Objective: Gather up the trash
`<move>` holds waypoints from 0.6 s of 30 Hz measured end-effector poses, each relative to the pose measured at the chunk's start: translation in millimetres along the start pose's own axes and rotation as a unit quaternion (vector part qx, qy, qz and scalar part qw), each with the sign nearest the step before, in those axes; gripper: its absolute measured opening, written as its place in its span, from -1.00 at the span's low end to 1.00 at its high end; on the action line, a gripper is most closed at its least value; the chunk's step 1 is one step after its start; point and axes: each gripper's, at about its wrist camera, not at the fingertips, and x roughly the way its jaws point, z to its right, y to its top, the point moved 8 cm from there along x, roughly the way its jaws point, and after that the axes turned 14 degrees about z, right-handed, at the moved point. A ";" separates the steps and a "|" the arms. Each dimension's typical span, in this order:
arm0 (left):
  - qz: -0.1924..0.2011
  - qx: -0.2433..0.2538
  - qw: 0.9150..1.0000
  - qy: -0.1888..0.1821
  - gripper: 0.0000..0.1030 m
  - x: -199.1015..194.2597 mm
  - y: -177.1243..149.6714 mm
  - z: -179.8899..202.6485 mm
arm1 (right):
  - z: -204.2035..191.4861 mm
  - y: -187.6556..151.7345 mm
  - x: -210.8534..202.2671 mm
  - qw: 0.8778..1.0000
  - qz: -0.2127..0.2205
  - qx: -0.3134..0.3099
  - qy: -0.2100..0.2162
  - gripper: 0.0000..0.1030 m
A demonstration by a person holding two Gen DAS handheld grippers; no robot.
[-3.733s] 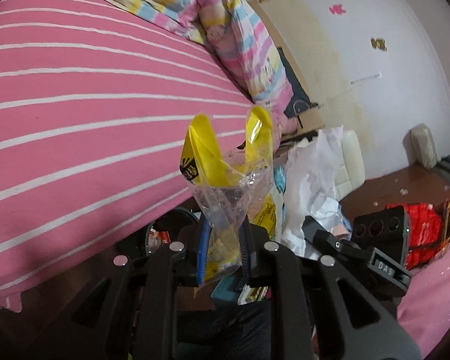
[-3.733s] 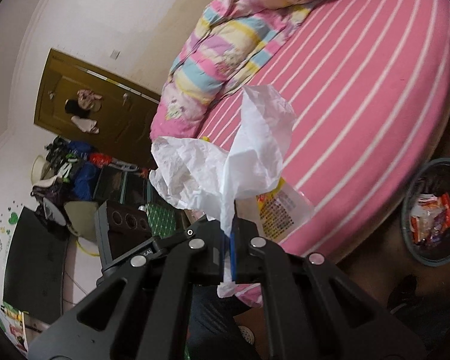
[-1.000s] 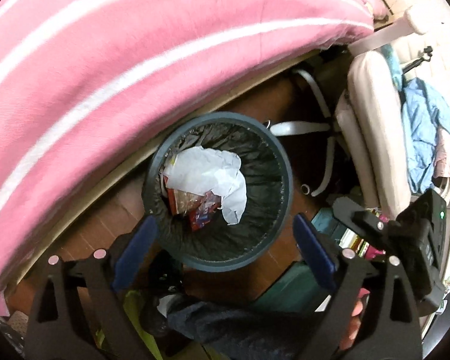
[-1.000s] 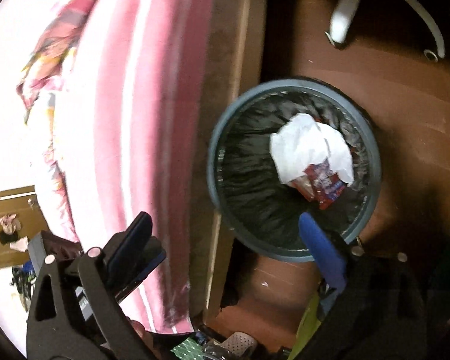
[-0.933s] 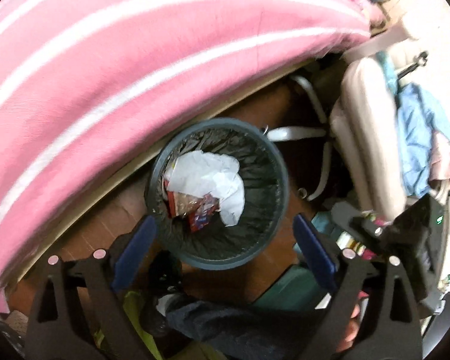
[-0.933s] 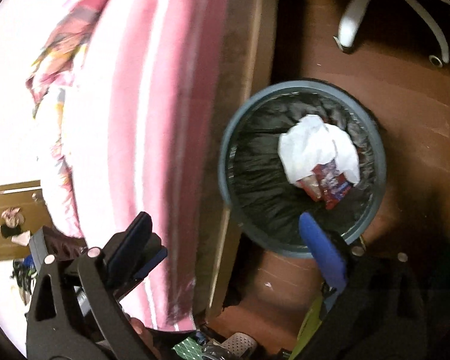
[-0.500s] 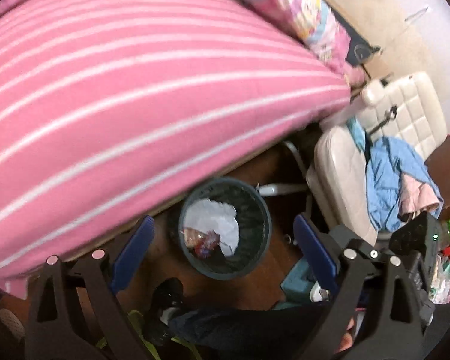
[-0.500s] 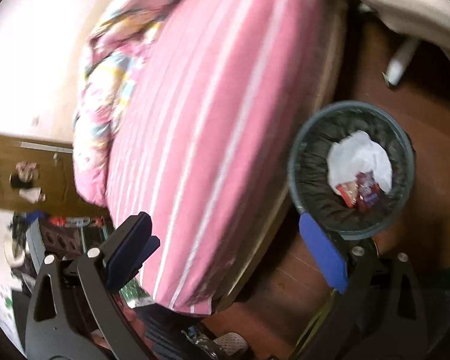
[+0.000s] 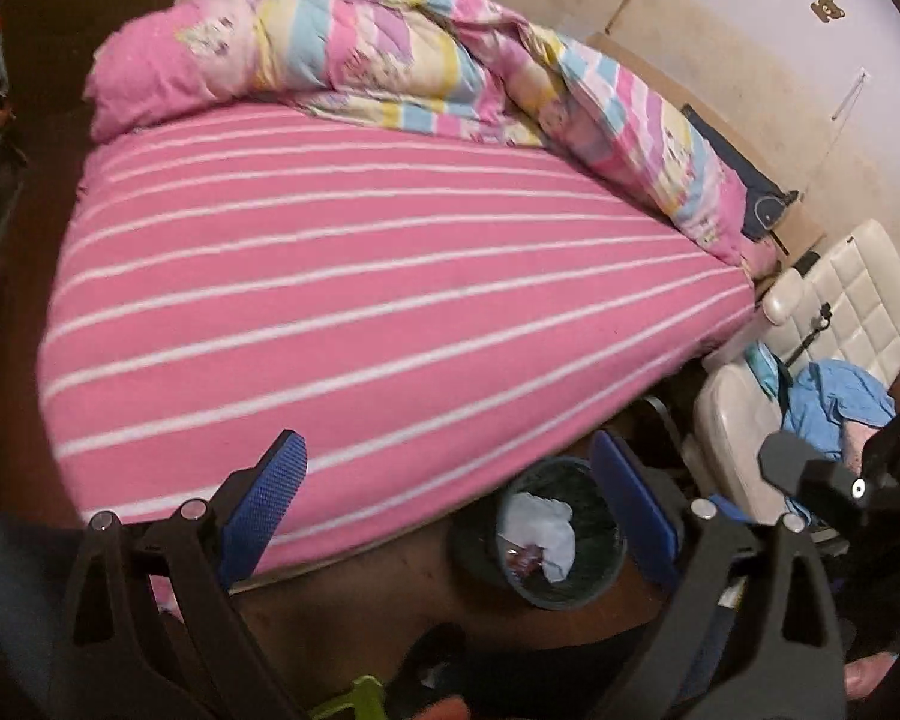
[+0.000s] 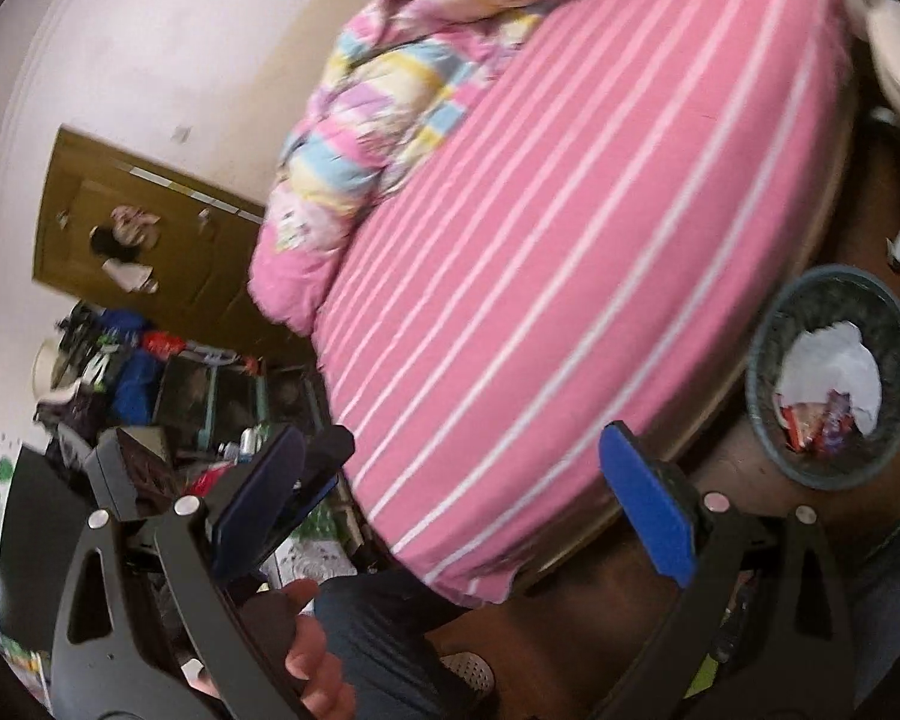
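Observation:
A round dark bin (image 9: 594, 594) with a black liner stands on the brown floor beside the bed; it also shows in the right wrist view (image 10: 768, 420). Crumpled white paper (image 9: 537, 525) and red snack wrappers (image 10: 810, 417) lie inside it. My left gripper (image 9: 450, 510) is open and empty, raised above the bed's near edge and the bin. My right gripper (image 10: 456, 504) is open and empty, over the bed's corner, with the bin to its right.
A pink bed with white stripes (image 9: 360, 300) fills the middle, with a pastel quilt (image 9: 450, 66) bunched at its far side. A cream chair (image 9: 822, 336) with blue clothes stands right of the bin. A wooden door (image 10: 132, 228) and clutter lie left.
Both grippers let go of the yellow bag and white paper, which now lie in the bin. Both have since lifted up and back from the bin, so the whole bed shows.

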 end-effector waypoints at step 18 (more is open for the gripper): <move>0.090 -0.050 0.994 0.040 0.90 -70.3 58.4 -92.2 | -112.8 -37.6 44.9 0.997 -0.006 -0.075 0.035 0.90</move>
